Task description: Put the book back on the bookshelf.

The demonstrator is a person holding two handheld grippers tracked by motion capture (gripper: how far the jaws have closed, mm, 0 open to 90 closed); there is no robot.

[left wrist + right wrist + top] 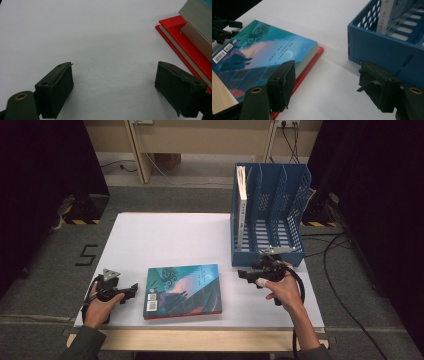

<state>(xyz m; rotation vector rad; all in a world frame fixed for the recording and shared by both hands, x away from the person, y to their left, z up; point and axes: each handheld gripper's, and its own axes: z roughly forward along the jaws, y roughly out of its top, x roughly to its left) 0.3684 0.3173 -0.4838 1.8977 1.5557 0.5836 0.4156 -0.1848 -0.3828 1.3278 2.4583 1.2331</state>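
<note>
A book with a blue-green picture cover (pixel 182 290) lies flat near the table's front edge, on top of a thin red book (pixel 310 66). The red book's corner (pixel 186 47) is just right of my left gripper's jaws. My left gripper (pixel 131 291) rests on the table left of the books and points at them, open and empty (pixel 115 87). My right gripper (pixel 244 274) hangs low between the books and the blue file rack (pixel 270 215), open with nothing between its jaws (pixel 328 87). A white book (pixel 242 202) stands in the rack's leftmost slot.
The white tabletop (pixel 165 235) lies bare behind the books. The rack's other slots (pixel 280 220) hold nothing. The rack's front wall (pixel 384 53) is close to my right jaw. Cables trail over the floor at the right (pixel 340 245).
</note>
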